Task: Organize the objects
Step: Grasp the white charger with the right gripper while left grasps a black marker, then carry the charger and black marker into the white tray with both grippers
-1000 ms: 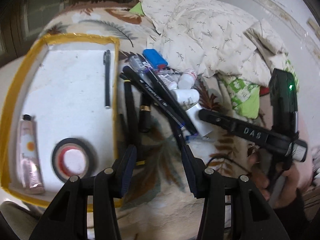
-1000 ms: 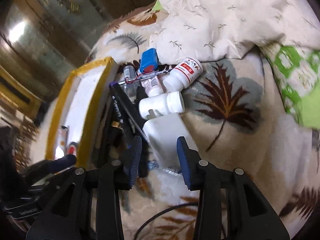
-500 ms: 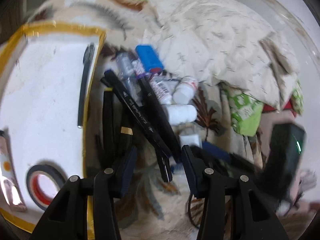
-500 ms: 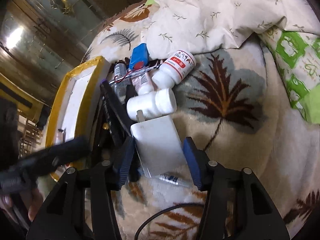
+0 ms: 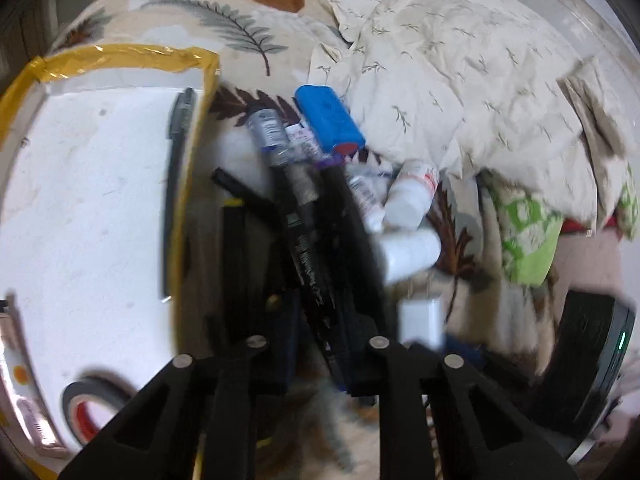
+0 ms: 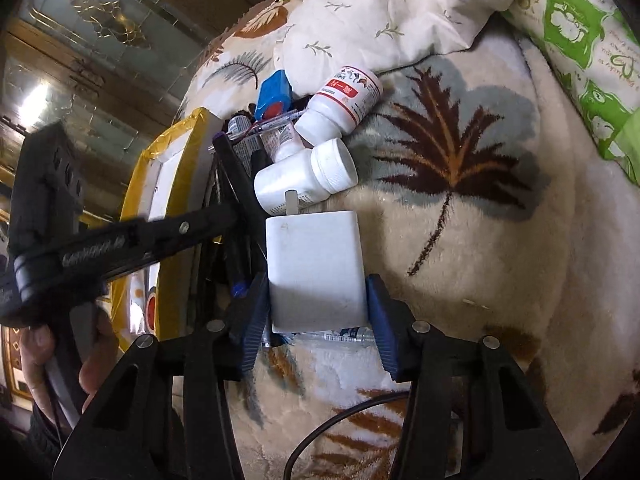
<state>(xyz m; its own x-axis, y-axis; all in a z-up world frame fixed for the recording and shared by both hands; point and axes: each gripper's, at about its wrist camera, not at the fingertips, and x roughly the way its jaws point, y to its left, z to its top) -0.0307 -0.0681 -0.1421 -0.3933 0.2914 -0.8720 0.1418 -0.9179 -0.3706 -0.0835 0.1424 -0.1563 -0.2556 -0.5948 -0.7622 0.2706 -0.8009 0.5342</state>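
Observation:
Several black markers (image 5: pixel 308 248) lie in a heap beside a white tray with a yellow taped rim (image 5: pixel 120 54). My left gripper (image 5: pixel 324 314) is down in the heap, its jaws closing, and its pads hold one black marker. A white charger (image 6: pixel 316 264) lies flat on the leaf-print blanket. It sits between the blue pads of my right gripper (image 6: pixel 316 304), whose jaws are closing and stand close against its sides. In the left wrist view the charger (image 5: pixel 420 316) shows just right of my fingers.
Two white pill bottles (image 6: pixel 340 96) (image 6: pixel 304 180) and a blue battery pack (image 6: pixel 272 96) lie beyond the charger. The tray holds a pen (image 5: pixel 176 184), a tape roll (image 5: pixel 92 400) and a tube (image 5: pixel 32 428). A rumpled duvet (image 5: pixel 460 80) bounds the far side.
My left gripper slid right over the markers and its jaws narrowed onto one. My right gripper spread wider and came down around the charger.

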